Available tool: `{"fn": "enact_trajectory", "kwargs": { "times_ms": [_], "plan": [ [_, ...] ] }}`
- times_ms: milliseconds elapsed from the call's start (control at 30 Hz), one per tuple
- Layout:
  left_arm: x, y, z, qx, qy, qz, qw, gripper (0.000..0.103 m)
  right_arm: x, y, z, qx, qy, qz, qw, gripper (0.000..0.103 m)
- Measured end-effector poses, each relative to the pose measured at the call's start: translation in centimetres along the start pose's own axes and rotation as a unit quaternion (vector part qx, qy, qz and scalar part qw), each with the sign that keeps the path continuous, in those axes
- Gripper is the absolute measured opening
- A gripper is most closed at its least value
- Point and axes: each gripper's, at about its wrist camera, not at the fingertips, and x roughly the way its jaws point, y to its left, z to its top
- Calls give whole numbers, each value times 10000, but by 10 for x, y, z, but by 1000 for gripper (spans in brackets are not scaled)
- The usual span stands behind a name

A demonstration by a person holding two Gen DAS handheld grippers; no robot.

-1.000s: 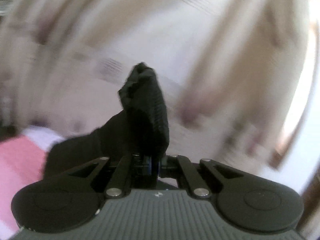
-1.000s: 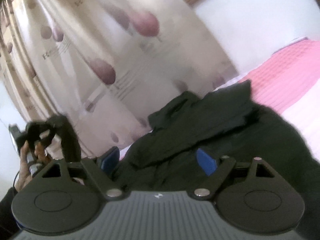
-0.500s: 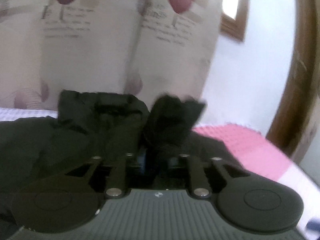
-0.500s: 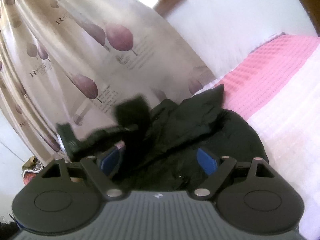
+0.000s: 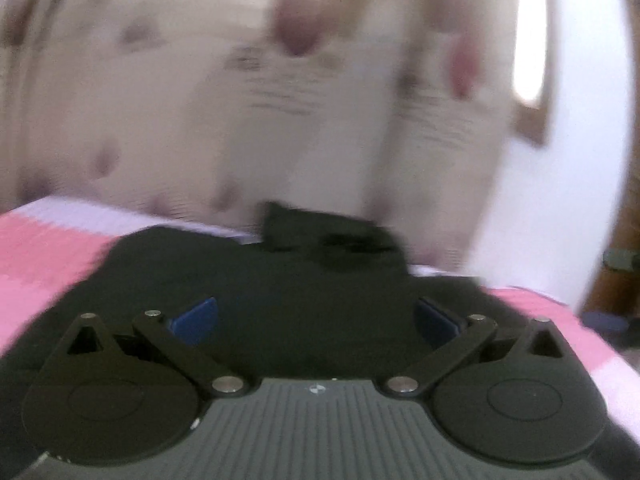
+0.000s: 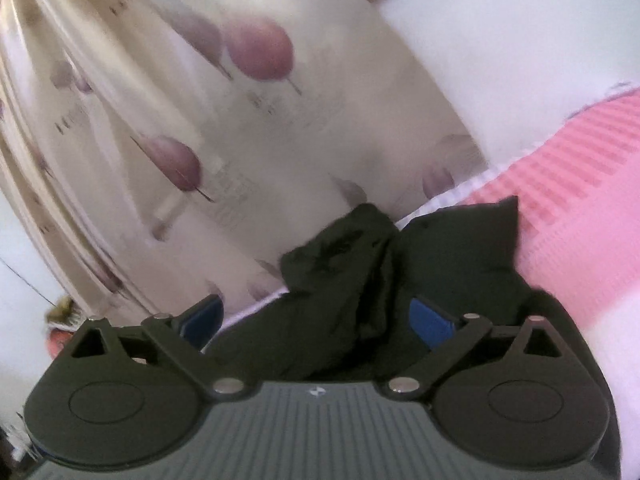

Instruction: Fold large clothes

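Note:
A large black garment (image 5: 280, 280) lies crumpled on a pink and white bedspread (image 5: 40, 248). My left gripper (image 5: 316, 320) hovers low over it. Its jaws are opening, the blue pads (image 5: 196, 318) stand far apart, and no cloth is pinched between them. In the right wrist view the same garment (image 6: 460, 248) is bunched up, with a raised fold near the bed's far edge. My right gripper (image 6: 318, 322) is over its near side. Its jaws are opening too, and loose cloth lies between the pads (image 6: 432, 324) without being pressed.
A cream curtain (image 6: 200, 120) with purple tree prints hangs right behind the bed. To its right are a white wall (image 6: 500, 60) and a wooden window frame (image 5: 532, 124). Dark wood (image 5: 624, 240) rises at the right edge. The bedspread (image 6: 580, 200) stretches to the right.
My left gripper was shut on a fold of black cloth; it has sunk toward the bed, spread its jaws and let the fold go. My right gripper has shifted sideways and widened a little.

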Motion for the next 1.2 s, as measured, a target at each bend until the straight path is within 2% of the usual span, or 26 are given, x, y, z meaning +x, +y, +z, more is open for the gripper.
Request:
{"fn": "enact_trajectory", "kwargs": {
  "times_ms": [67, 167, 200, 233, 267, 300, 400, 433, 533, 567, 633, 667, 700, 733, 767, 833, 867, 933, 967, 1000, 1033, 1100, 1133, 1200],
  "plan": [
    [2, 35, 0, -351, 57, 399, 9986, 102, 34, 2, 10, -131, 202, -236, 9994, 101],
    [9, 76, -1, -913, 218, 802, 9924, 101, 95, -1, 13, -270, 1034, -658, 9921, 101],
    [12, 86, -4, -1068, 334, 925, 9894, 99, 112, -1, 10, -352, 1216, -851, 9883, 95],
    [15, 96, -6, -1260, 430, 957, 9865, 97, 126, 0, 5, -486, 1342, -886, 9858, 81],
    [14, 104, -10, -1439, 460, 925, 9842, 97, 134, 5, 1, -666, 1399, -841, 9843, 31],
    [14, 109, -12, -1585, 444, 916, 9821, 96, 139, 12, -2, -869, 1454, -910, 9813, 22],
    [10, 112, -15, -1617, 288, 932, 9820, 97, 129, 29, 2, -1338, 848, -877, 9835, 20],
    [8, 110, -15, -1545, 258, 933, 9832, 97, 129, 28, 2, -1504, 742, -1083, 9799, 20],
    [3, 98, -14, -1331, 116, 919, 9868, 97, 141, 5, -10, -1717, 1103, -1665, 9647, 20],
    [1, 96, -14, -1278, 59, 902, 9877, 97, 144, -3, -16, -1669, 1216, -1673, 9640, 19],
    [-5, 91, -10, -1147, -112, 884, 9894, 94, 145, -13, -17, -1275, 1419, -1326, 9726, 21],
    [-11, 87, -7, -1071, -212, 877, 9901, 94, 143, -16, -12, -976, 1406, -1192, 9780, 30],
    [-17, 83, -1, -1016, -336, 844, 9907, 94, 137, -16, -6, -738, 1340, -1135, 9817, 48],
    [-22, 80, 4, -978, -455, 754, 9913, 94, 128, -13, 2, -602, 1157, -1163, 9846, 59],
    [-25, 77, 9, -919, -571, 636, 9921, 94, 118, -7, 12, -559, 888, -1192, 9873, 73],
    [-22, 73, 17, -761, -657, 460, 9939, 94, 93, 17, 30, -717, 250, -1121, 9908, 74],
    [-15, 73, 19, -748, -615, 402, 9945, 94, 88, 33, 38, -907, 99, -949, 9913, 74],
    [1, 76, 20, -868, -455, 223, 9949, 82, 93, 78, 51, -1489, 140, -434, 9878, 71],
    [11, 80, 19, -965, -303, 110, 9948, 78, 99, 102, 51, -1783, 230, -131, 9836, 62],
    [22, 86, 15, -1106, -107, 25, 9938, 70, 109, 126, 49, -2055, 391, 175, 9777, 52],
    [31, 93, 11, -1268, 64, 7, 9919, 62, 126, 152, 44, -2350, 672, 480, 9685, 47],
    [41, 106, 0, -1598, 284, 17, 9867, 57, 165, 192, 27, -2919, 1194, 788, 9457, 31],
    [43, 112, -3, -1768, 306, 10, 9838, 57, 191, 208, 15, -3184, 1508, 926, 9313, 29],
    [46, 118, -7, -1926, 398, 57, 9805, 57, 231, 229, -7, -3466, 1981, 1057, 9107, 20]
  ]
}}
